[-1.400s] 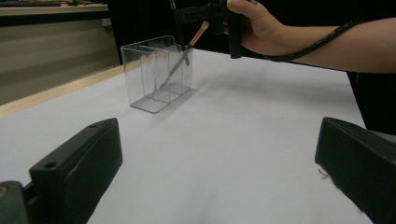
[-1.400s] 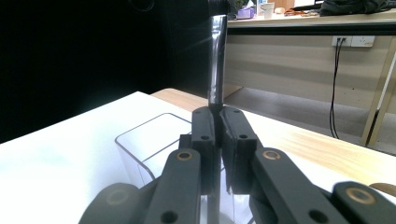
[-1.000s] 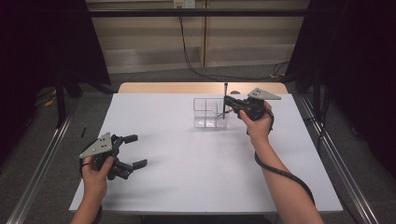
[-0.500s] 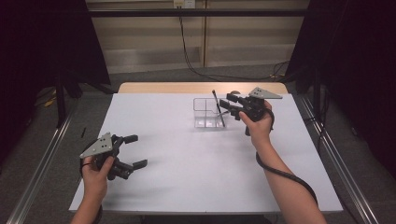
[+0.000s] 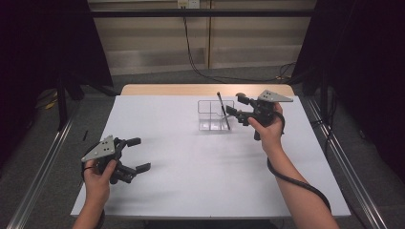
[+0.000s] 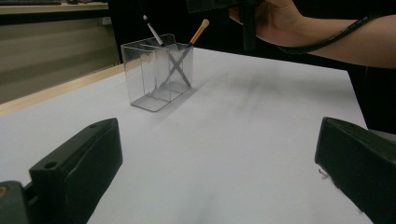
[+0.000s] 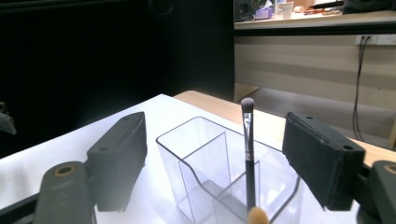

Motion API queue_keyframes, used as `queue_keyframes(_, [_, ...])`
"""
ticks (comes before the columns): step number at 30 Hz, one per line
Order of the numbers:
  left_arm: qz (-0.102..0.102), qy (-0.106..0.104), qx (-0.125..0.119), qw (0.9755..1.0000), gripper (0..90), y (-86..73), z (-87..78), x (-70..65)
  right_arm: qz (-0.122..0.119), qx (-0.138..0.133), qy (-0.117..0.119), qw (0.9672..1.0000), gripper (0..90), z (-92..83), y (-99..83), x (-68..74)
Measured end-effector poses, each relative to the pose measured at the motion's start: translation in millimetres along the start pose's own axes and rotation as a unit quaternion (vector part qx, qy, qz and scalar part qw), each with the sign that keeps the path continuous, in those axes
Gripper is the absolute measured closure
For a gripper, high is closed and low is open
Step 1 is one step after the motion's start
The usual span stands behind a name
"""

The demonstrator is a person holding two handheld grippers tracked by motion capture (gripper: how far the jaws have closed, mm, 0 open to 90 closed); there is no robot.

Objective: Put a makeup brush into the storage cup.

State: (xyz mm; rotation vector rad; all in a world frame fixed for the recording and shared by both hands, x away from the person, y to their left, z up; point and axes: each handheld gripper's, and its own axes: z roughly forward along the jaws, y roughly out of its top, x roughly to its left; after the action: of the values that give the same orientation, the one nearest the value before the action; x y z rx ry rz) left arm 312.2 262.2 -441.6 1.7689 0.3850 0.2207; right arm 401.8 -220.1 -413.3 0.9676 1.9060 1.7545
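The right gripper hangs just beside the clear organizer, and its fingers have just been opening: they stand released, wide apart, with nothing pressed between them. In the right gripper view the black-handled brush stands between them but touches neither pad, its bristle tip up and its foot down inside the box, which suggests it has been let go to rest there by its own weight. In the left gripper view a second brush with a tan handle leans the other way in the organizer, so the two cross like an X, each propped by the box's walls. Seen from the high view, the organizer sits on the white surface at about 12 o'clock, toward the far edge, with the right hand at about 2 o'clock beside it. The left gripper waits at about 8 o'clock, well apart from the box, fingers spread and empty, seemingly parked out of the way while the other hand works.
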Motion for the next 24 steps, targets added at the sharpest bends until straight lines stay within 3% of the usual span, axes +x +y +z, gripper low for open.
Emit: queue_keyframes(24, [0.003,0.001,-0.001,1.0,0.7,1.6,1.3,0.0,-0.022,0.015,0.003,0.9997,10.9,-30.4,-7.0,7.1])
